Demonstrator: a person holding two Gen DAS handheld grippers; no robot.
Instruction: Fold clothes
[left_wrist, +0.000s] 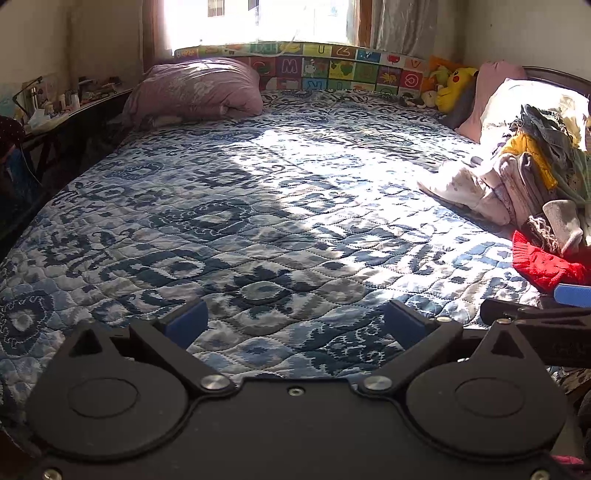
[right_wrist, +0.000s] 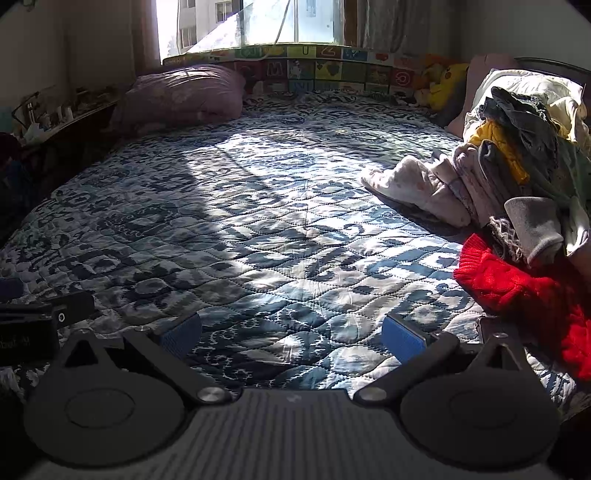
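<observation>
A heap of unfolded clothes (left_wrist: 532, 173) lies on the right side of the bed, with pale, grey, yellow and denim pieces. A red knitted sweater (left_wrist: 543, 264) rests at its near end. The same heap (right_wrist: 517, 166) and red sweater (right_wrist: 517, 291) fill the right of the right wrist view. My left gripper (left_wrist: 295, 325) hovers open over the quilt near the bed's front edge, nothing between its blue pads. My right gripper (right_wrist: 293, 336) is open too, just left of the red sweater and holding nothing. Each gripper shows at the edge of the other's view.
A blue patterned quilt (left_wrist: 258, 206) covers the bed. A pink pillow (left_wrist: 195, 90) lies at the far left, plush toys (left_wrist: 452, 88) at the far right, an alphabet mat (left_wrist: 332, 64) under the window. A cluttered desk (left_wrist: 70, 107) stands along the left.
</observation>
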